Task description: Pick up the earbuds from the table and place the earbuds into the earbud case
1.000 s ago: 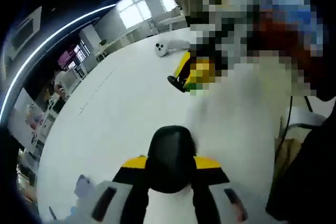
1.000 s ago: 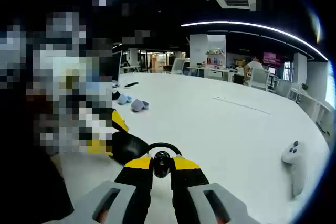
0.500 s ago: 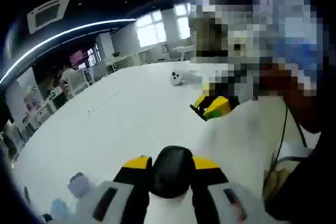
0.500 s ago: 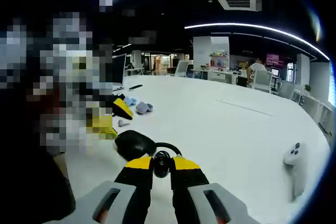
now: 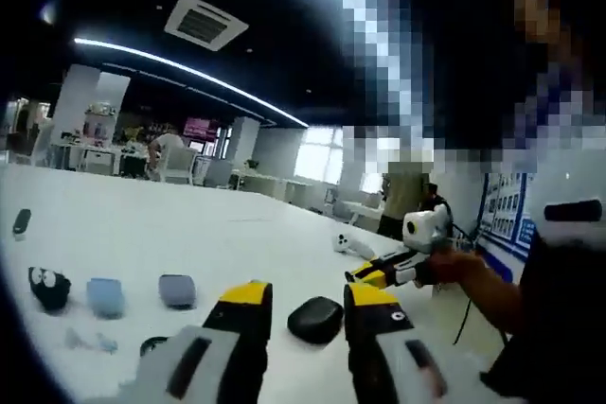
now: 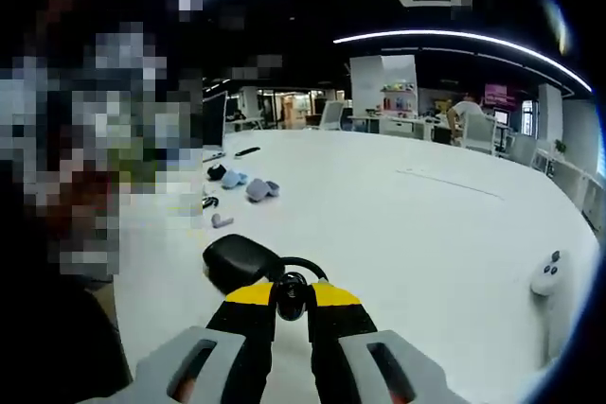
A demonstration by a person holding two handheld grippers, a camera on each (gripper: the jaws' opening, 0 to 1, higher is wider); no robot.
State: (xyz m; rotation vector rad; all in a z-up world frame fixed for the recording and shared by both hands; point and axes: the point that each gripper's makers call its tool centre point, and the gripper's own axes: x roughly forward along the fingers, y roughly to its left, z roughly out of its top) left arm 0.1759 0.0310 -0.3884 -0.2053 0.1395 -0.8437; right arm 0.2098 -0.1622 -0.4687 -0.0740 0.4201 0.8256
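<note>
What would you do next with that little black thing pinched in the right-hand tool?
Probably carry it to the black case just left of the right gripper. That gripper looks shut on a small black earbud, and the case lies released on the white table, between the left gripper's open jaws.

Black oval earbud case [image 5: 315, 319], closed, on table [image 5: 142, 234]

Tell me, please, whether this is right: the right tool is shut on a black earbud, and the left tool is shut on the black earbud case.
Not quite: the left gripper view shows the left tool open, the black earbud case lying on the table between its parted jaws. The right tool is indeed shut on a black earbud.
</note>
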